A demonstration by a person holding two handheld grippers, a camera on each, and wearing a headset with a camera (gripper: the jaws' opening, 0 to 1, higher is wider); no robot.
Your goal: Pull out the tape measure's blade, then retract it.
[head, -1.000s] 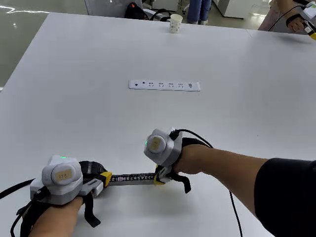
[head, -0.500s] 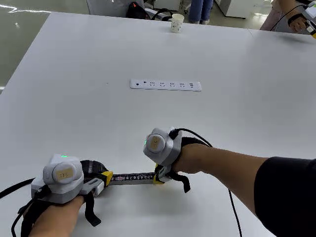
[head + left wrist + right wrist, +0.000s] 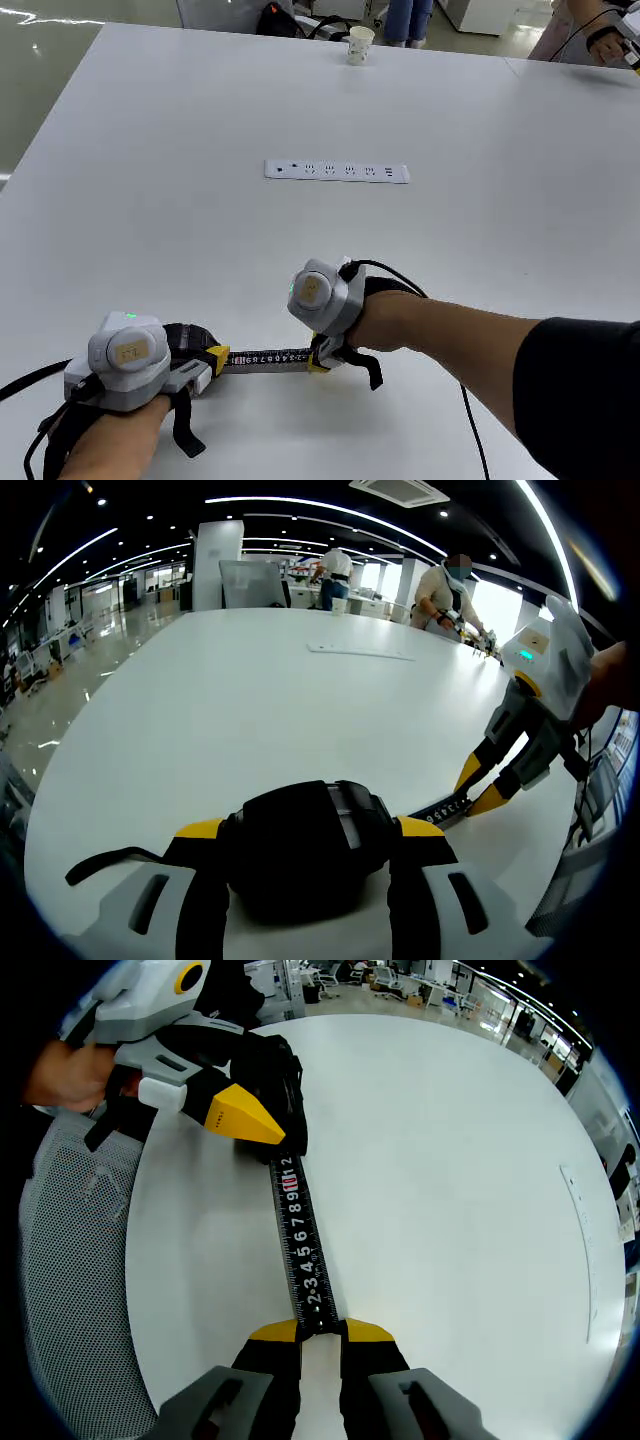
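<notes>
Here left gripper (image 3: 310, 828) clamps the case (image 3: 300, 870); right gripper (image 3: 320, 1332), in its view, pinches numbered blade (image 3: 300, 1250).

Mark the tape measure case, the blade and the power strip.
tape measure case (image 3: 300, 850), left gripper view, middle of black body.
blade (image 3: 303, 1260), right gripper view, numbered face mid-length.
power strip (image 3: 337, 171), head view, centre of top face.

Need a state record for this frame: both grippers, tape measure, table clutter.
left gripper: shut on tape measure case
right gripper: shut on the end of the blade
extension: partly out, numbers up, spanning between the two grippers
table: white
clutter: power strip mid-table, paper cup near the far edge
</notes>
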